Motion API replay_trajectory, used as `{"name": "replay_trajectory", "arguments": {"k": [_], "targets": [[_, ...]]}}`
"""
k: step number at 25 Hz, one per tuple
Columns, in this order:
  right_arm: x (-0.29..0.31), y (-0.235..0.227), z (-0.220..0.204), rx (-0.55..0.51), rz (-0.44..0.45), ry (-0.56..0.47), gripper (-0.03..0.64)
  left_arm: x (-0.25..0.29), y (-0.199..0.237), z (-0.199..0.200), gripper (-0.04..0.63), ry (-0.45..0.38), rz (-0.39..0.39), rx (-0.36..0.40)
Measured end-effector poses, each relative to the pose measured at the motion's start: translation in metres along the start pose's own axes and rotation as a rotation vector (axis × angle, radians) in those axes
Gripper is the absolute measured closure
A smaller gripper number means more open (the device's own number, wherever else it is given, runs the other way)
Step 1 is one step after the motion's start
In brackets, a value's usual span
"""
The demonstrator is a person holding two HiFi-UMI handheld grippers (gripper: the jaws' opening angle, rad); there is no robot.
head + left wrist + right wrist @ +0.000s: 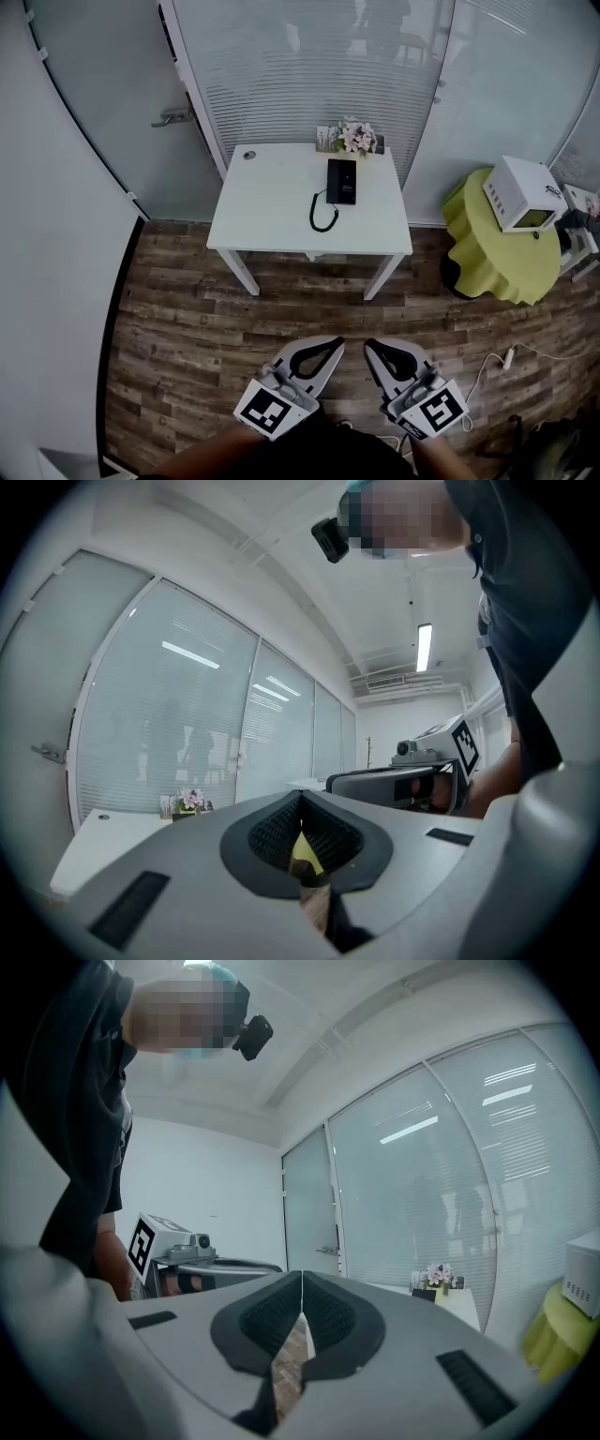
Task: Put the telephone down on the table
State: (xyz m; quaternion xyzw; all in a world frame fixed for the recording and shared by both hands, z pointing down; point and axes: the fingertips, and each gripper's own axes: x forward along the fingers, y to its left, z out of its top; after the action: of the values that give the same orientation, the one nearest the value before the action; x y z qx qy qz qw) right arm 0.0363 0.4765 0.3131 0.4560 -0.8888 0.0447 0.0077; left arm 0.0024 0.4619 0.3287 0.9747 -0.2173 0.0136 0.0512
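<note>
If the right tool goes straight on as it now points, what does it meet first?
Probably the front edge of the white table; only wooden floor lies between. Whether the right tool would pass above its top is unclear.

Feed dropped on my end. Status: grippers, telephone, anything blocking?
Left gripper shut, empty; right gripper shut, empty. Telephone lying on white table ahead, neither gripper near it. Only wood floor between; nothing blocking.
</note>
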Motion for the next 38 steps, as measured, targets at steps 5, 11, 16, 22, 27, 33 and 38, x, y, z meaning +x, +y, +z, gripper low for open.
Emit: {"name": "replay_trajectory", "arguments": {"k": [5,11,16,22,27,33,38], "targets": [[0.039,-0.016,0.003,0.004,-0.028,0.0,0.594,0.008,0.037,0.004,0.588,-0.007,-0.024,0.008],[0.073,-0.022,0.002,0.01,-0.049,-0.004,0.594,0.011,0.075,0.005,0.588,-0.008,-0.026,-0.006],[0.09,-0.033,0.002,0.012,-0.061,0.002,0.594,0.017,0.101,0.009,0.586,-0.016,-0.012,-0.009],[0.108,-0.063,0.002,0.019,-0.066,-0.006,0.594,0.04,0.125,0.011,0.587,-0.013,-0.003,-0.003],[0.126,-0.099,0.004,0.019,-0.045,-0.015,0.594,0.071,0.145,0.017,0.586,-0.014,0.017,0.006],[0.145,-0.15,0.014,0.016,-0.008,-0.019,0.594,0.118,0.171,0.02,0.586,0.005,0.048,0.006],[0.154,-0.194,0.02,0.015,0.016,-0.014,0.594,0.16,0.187,0.025,0.586,0.018,0.072,0.011]]}}
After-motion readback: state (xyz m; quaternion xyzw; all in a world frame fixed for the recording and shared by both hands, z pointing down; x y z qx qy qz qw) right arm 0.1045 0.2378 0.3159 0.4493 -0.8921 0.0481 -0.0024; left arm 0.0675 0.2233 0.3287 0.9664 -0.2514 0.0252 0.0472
